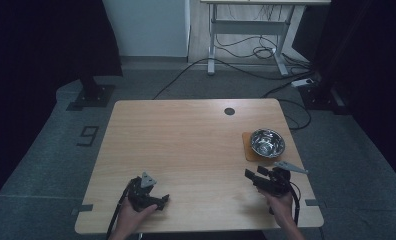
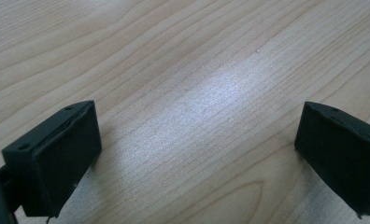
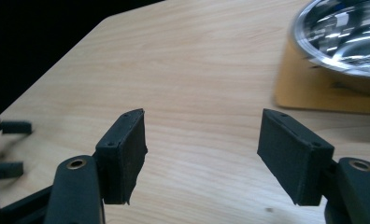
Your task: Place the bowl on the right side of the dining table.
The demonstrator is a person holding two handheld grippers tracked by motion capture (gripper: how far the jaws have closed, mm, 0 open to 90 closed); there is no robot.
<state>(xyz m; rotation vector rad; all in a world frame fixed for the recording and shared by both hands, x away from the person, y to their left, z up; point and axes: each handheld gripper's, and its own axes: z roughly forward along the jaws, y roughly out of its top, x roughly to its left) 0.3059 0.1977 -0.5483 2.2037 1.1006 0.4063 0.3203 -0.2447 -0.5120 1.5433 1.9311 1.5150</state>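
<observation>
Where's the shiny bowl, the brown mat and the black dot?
shiny bowl (image 1: 267, 142), high view, inside bottom.
brown mat (image 1: 248, 148), high view, bare left strip beside the bowl.
black dot (image 1: 229, 111), high view, its middle.

Both the left gripper (image 1: 162, 201) and the right gripper (image 1: 252, 176) are black, each topped by a grey three-cornered plate; a dark cable trails from each; the rectangular jaw pads show small screw holes; brass-coloured pivots sit behind the right pair.
</observation>
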